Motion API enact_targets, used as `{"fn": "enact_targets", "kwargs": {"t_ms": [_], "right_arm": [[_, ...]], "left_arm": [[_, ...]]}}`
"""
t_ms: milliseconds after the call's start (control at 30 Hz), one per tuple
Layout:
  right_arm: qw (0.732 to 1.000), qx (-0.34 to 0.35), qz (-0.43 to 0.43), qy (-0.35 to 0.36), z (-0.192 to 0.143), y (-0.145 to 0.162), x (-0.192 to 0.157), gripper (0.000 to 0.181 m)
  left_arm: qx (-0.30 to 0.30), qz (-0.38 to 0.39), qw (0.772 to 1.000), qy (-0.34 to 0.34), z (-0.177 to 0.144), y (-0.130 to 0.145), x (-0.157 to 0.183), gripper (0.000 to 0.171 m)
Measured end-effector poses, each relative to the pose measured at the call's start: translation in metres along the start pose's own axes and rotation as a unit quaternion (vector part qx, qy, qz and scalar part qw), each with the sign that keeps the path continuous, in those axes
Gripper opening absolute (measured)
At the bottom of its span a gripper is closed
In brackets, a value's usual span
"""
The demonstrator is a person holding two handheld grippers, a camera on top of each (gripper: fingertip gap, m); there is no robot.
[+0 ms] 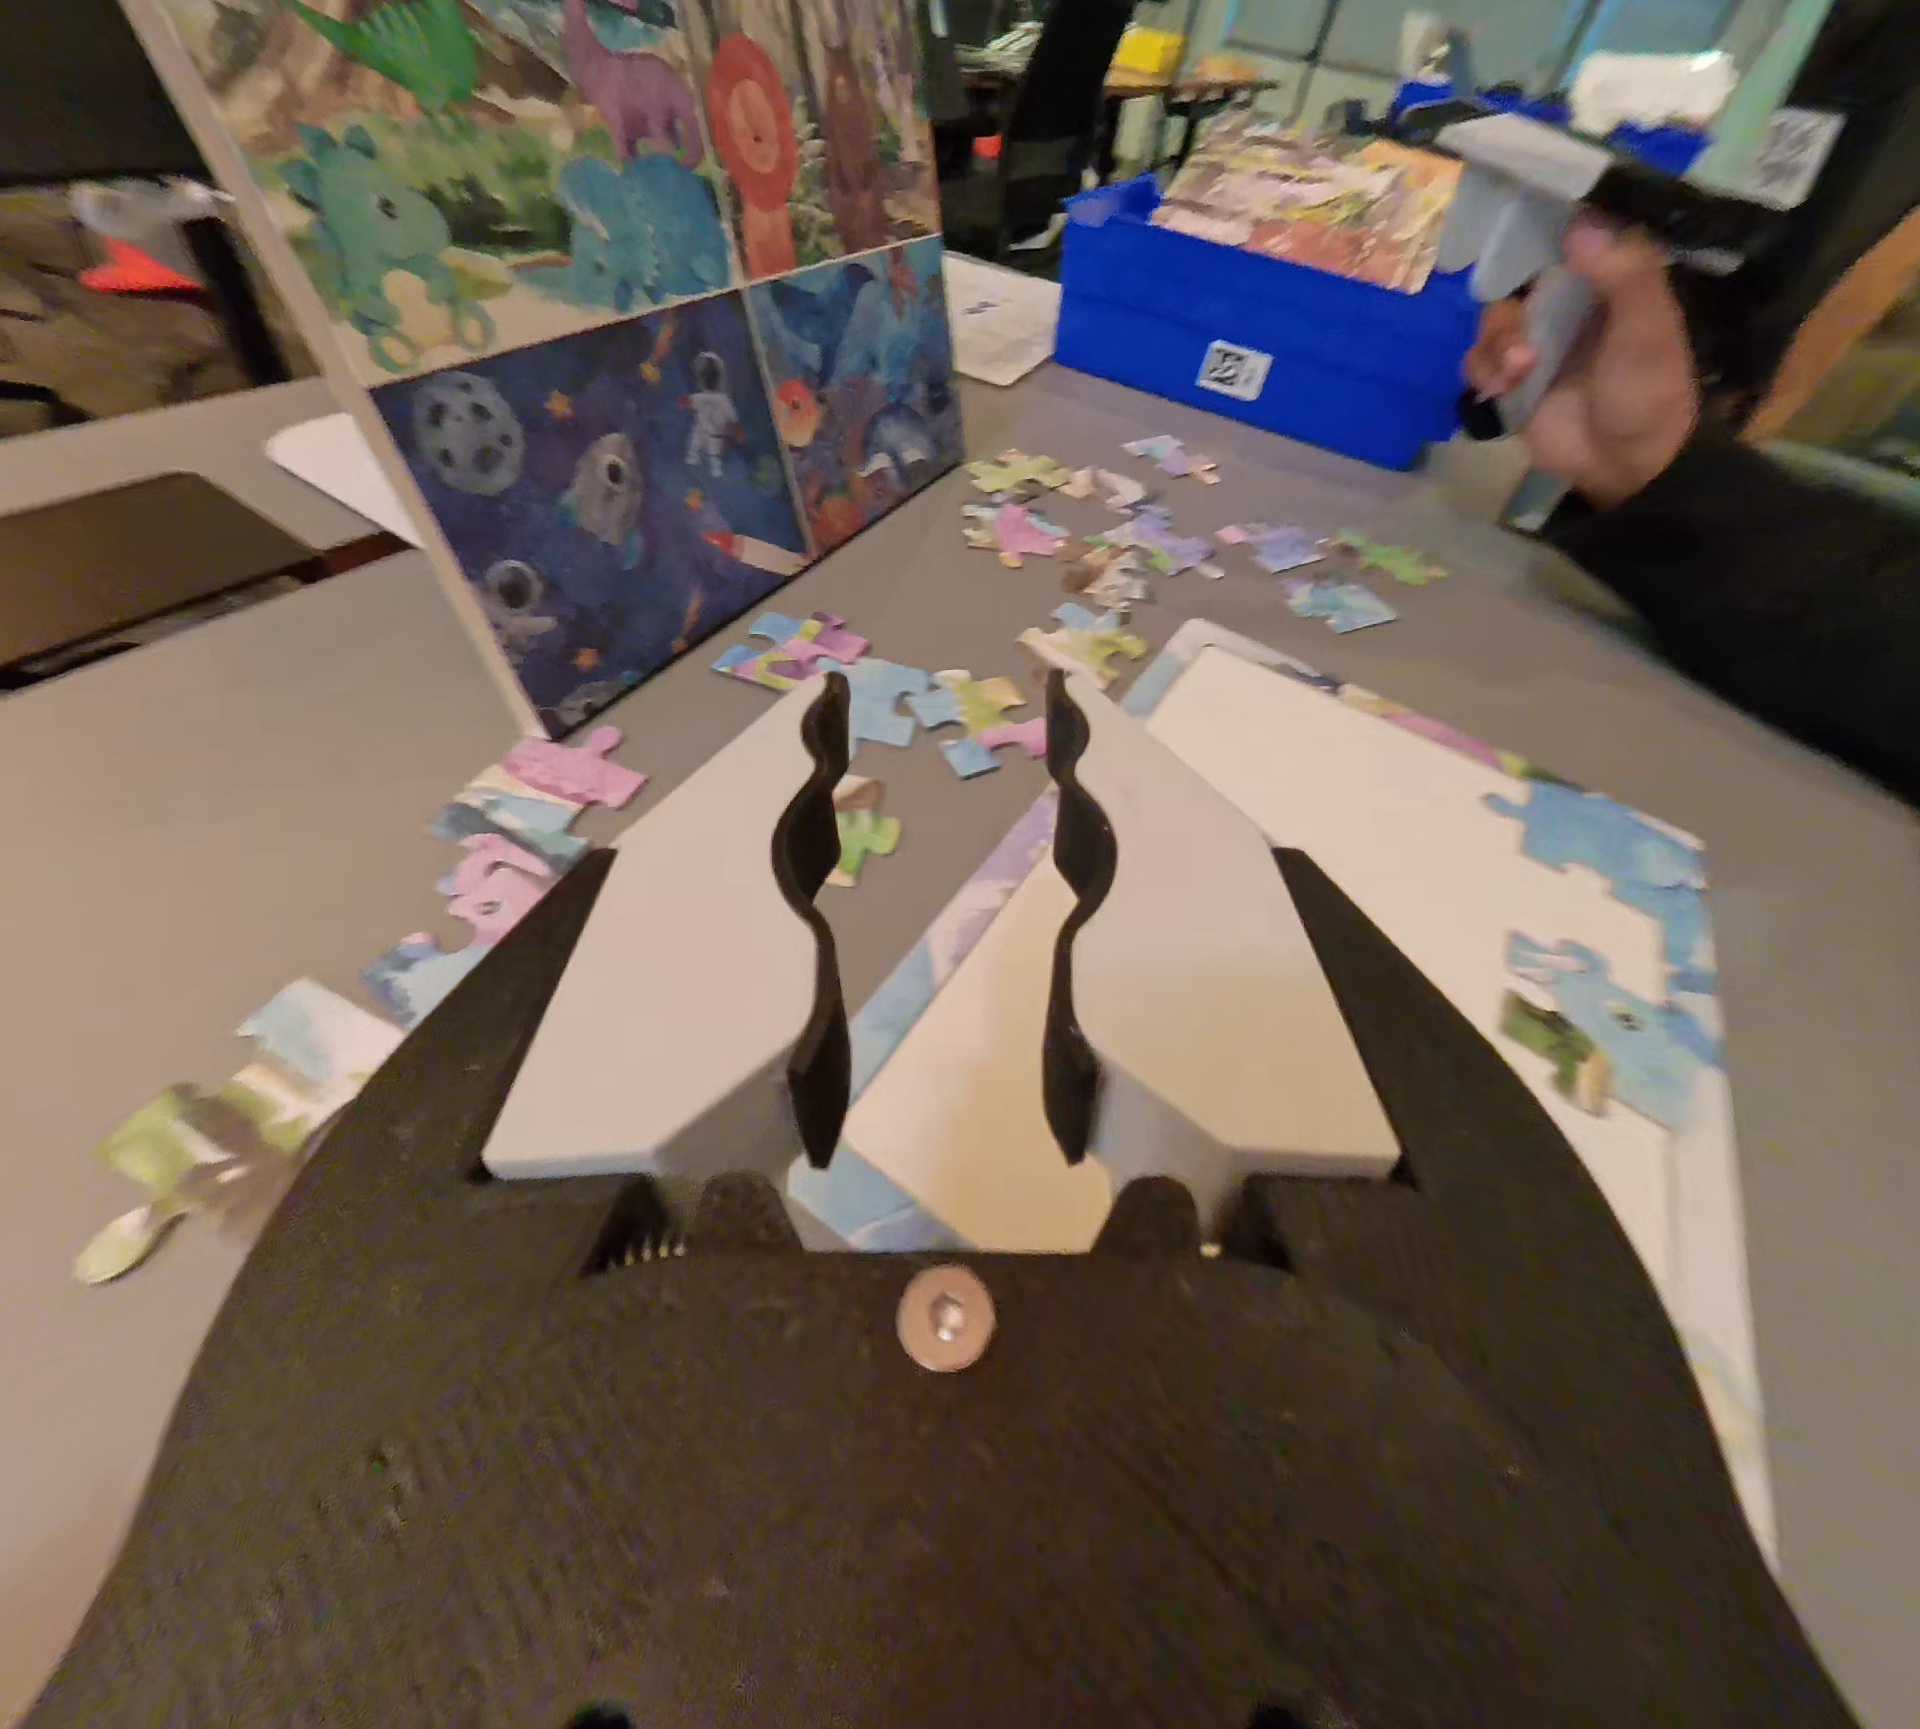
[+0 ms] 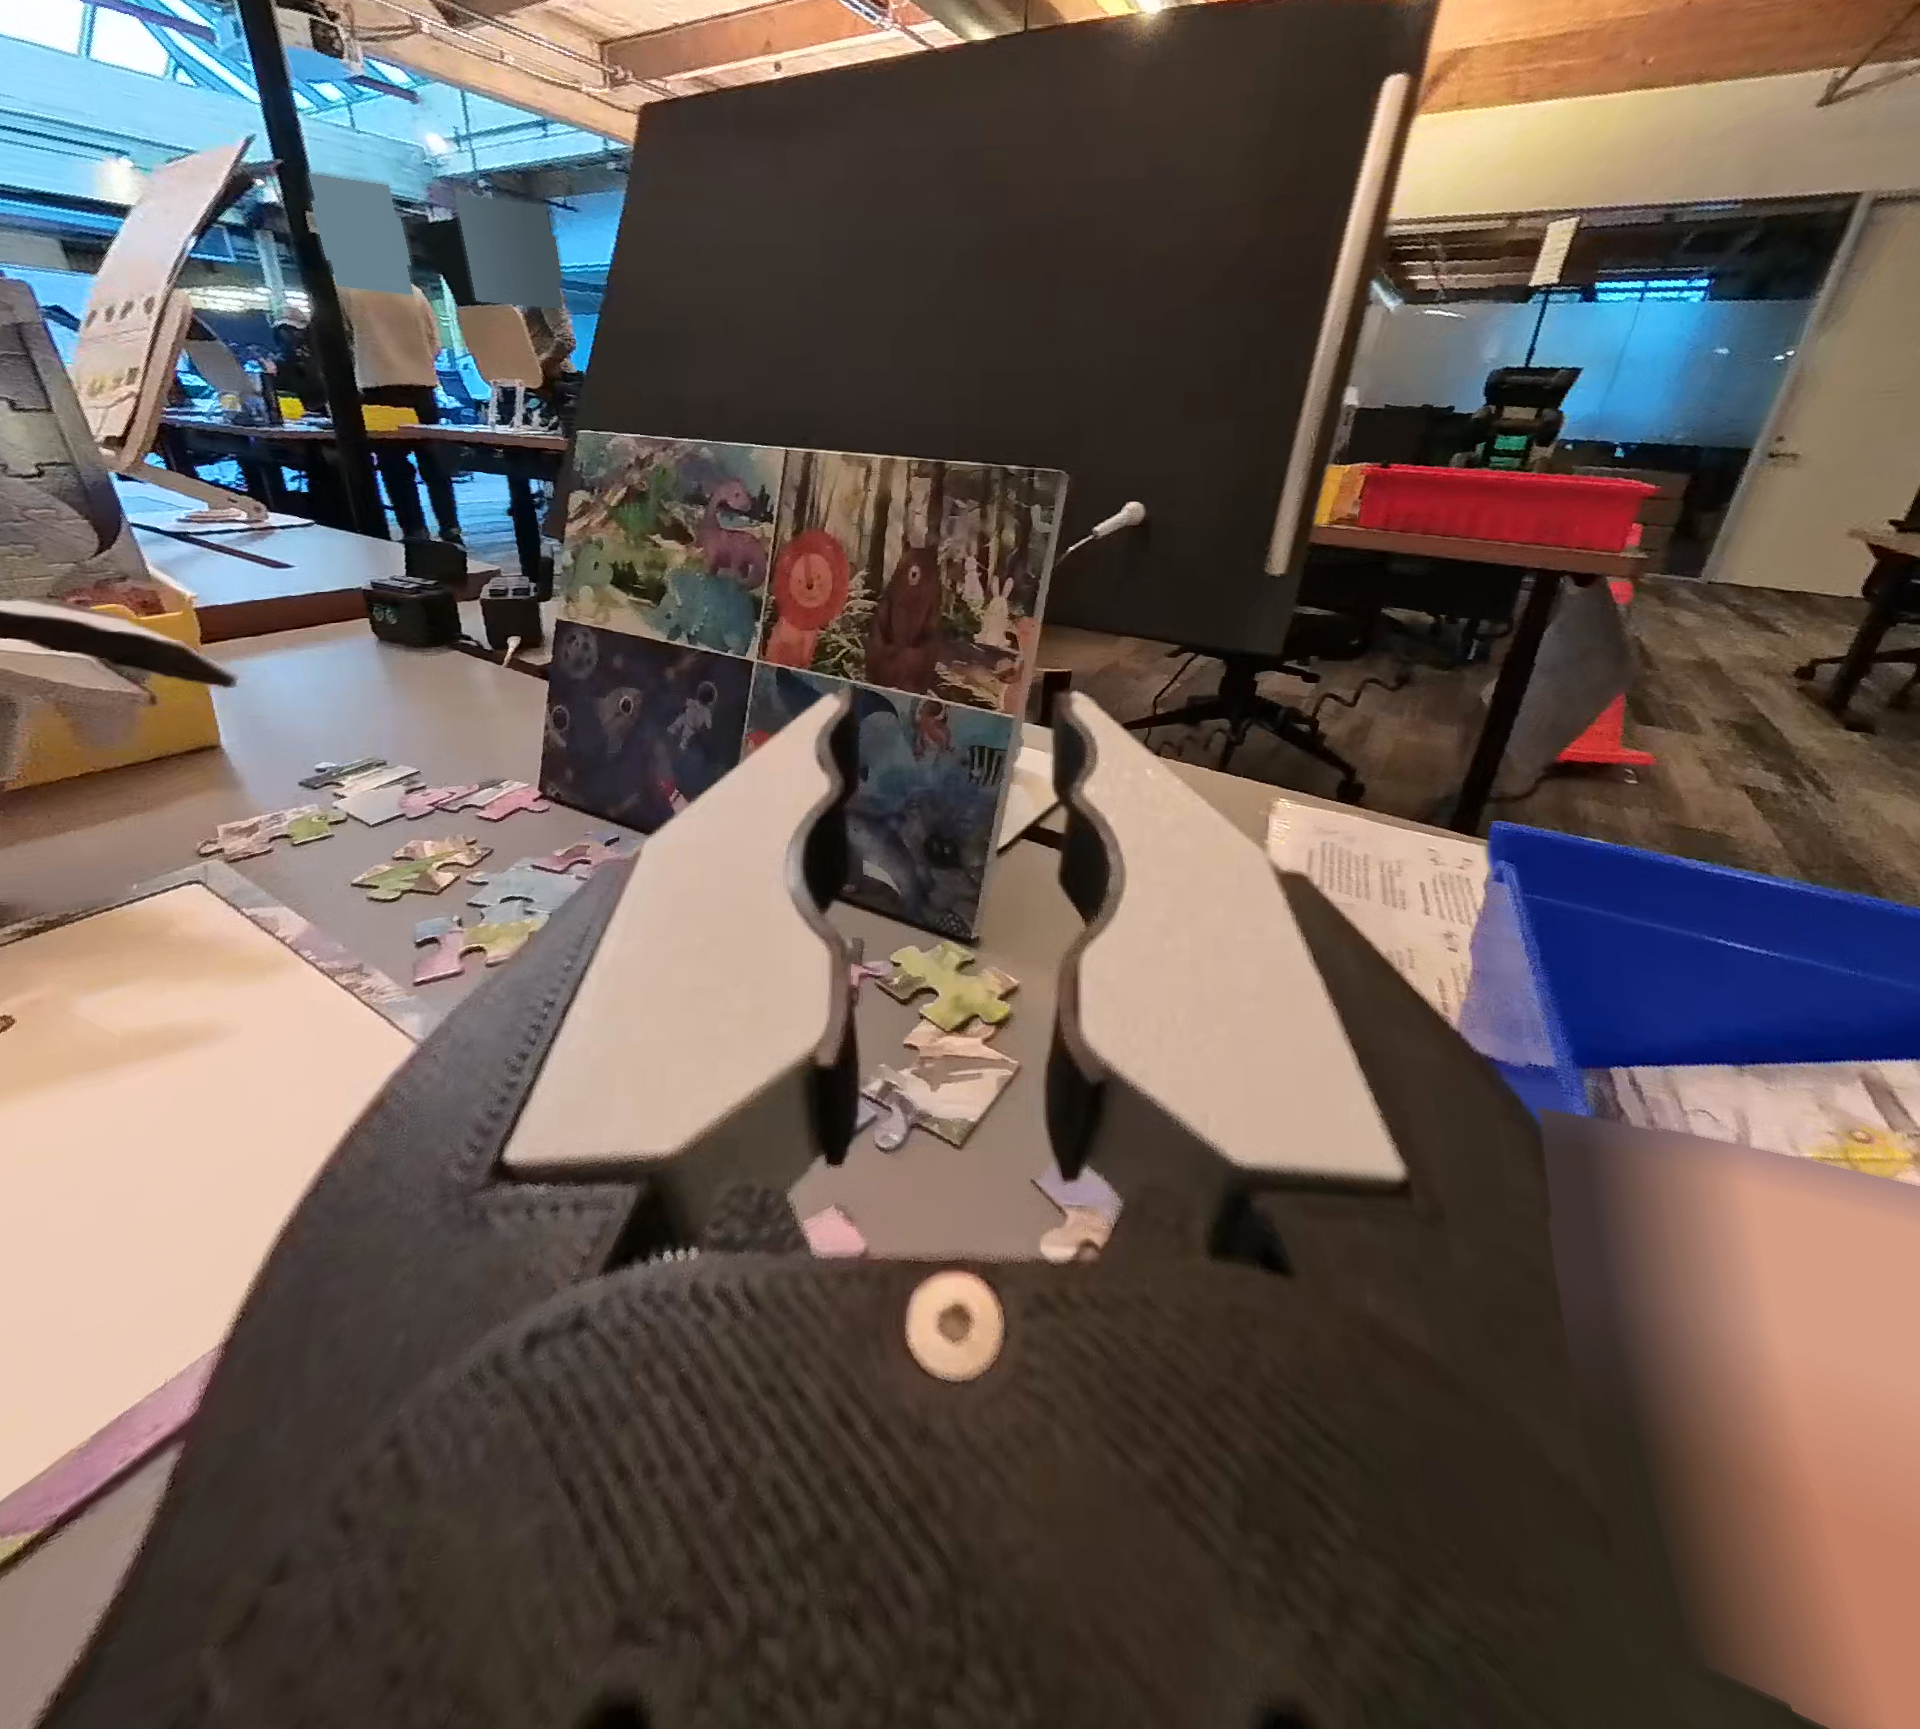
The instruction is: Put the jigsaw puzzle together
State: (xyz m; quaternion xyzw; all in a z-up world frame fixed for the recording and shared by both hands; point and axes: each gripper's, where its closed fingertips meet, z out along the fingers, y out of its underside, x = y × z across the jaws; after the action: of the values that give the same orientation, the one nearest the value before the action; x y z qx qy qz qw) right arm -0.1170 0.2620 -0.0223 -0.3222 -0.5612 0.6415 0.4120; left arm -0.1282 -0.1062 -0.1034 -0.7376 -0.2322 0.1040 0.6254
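My left gripper (image 1: 943, 703) is open and empty, held low over the grey table at the near left corner of the white puzzle tray (image 1: 1351, 827). Some blue pieces (image 1: 1621, 858) are joined along the tray's right side. Loose pieces (image 1: 966, 713) lie just past the fingertips, and more loose pieces (image 1: 1122, 536) lie farther out. My right gripper (image 2: 954, 723) is open and empty, raised above the table. A green piece (image 2: 951, 983) and a pale piece (image 2: 945, 1097) lie under it. It also shows in the left wrist view (image 1: 1507, 225), held by a hand at the far right.
The picture box (image 1: 582, 225) stands upright at the back left; it also shows in the right wrist view (image 2: 810, 599). A blue bin (image 1: 1247, 329) sits at the back right, with a paper sheet (image 2: 1382, 900) beside it. A black panel (image 2: 987, 329) stands behind the box. A yellow box (image 2: 125, 723) is on the left. My right fingertips sit around 40 centimeters from my left ones.
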Motion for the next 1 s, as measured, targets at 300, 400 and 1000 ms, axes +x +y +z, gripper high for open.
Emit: {"fn": "enact_targets", "kwargs": {"t_ms": [300, 400, 1000], "right_arm": [[0.999, 0.001, 0.032, -0.034, 0.007, 0.002, -0.013, 0.041], [0.999, -0.003, 0.020, -0.042, 0.010, 0.003, -0.022, 0.042], [0.994, -0.084, 0.000, -0.065, 0.030, 0.048, -0.045, 0.044]], "left_arm": [[0.010, 0.054, 0.987, -0.152, -0.019, -0.002, -0.045, 0.000], [0.008, 0.059, 0.980, -0.190, -0.026, 0.000, -0.058, 0.000], [-0.033, 0.025, 0.963, -0.265, -0.054, 0.012, -0.098, 0.002]]}}
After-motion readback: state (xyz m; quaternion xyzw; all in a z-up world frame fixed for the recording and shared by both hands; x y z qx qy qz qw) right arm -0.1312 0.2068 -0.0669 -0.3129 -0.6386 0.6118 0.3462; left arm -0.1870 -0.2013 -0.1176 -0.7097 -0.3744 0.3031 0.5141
